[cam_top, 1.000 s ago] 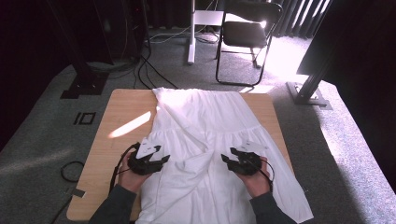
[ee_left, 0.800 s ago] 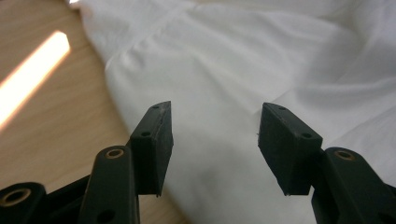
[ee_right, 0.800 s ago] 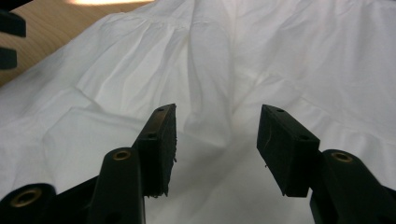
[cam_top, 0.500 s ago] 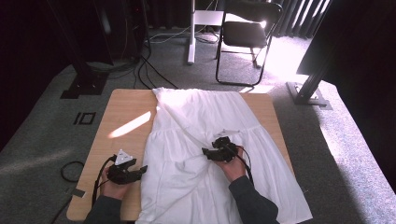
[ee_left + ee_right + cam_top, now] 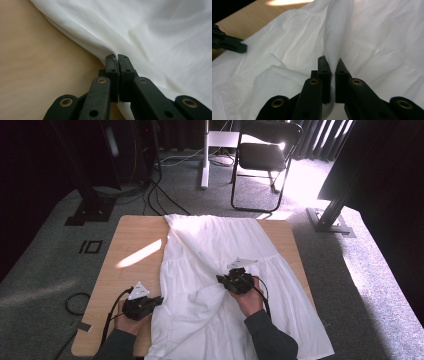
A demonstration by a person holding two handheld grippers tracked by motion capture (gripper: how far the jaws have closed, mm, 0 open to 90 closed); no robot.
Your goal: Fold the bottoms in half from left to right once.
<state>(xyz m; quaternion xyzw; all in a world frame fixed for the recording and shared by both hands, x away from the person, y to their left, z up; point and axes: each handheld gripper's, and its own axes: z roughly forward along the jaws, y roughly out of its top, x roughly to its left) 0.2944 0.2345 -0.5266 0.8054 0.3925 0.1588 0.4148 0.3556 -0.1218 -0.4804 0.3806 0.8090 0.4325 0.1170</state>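
The large white cotton garment [image 5: 225, 285] is spread over the light wooden table [image 5: 135, 245], draped across most of the top and hanging over the near edge, and both tools are now clamped on it. The left gripper [image 5: 117, 58] has just been closing, and its jaws are seen pressed together on the garment's side edge, a thin lip of white fabric pinched between the pads right where cloth meets bare wood; from the high view that gripper [image 5: 159, 299] is found at the cloth's left border, near the front of the table. The right gripper [image 5: 331, 62] has likewise just been closing, and a raised ridge of fabric is caught between its jaws, a fold standing up straight ahead of the tips; from above it [image 5: 220, 279] is placed in the middle of the garment, with creases drawn toward it. So the grasping is judged done on both sides, while any folding or smoothing is judged not yet begun: the cloth is rumpled ahead of the right tool and no neat fold is formed. No brand, label or writing can be read anywhere on the fabric, table or tools.
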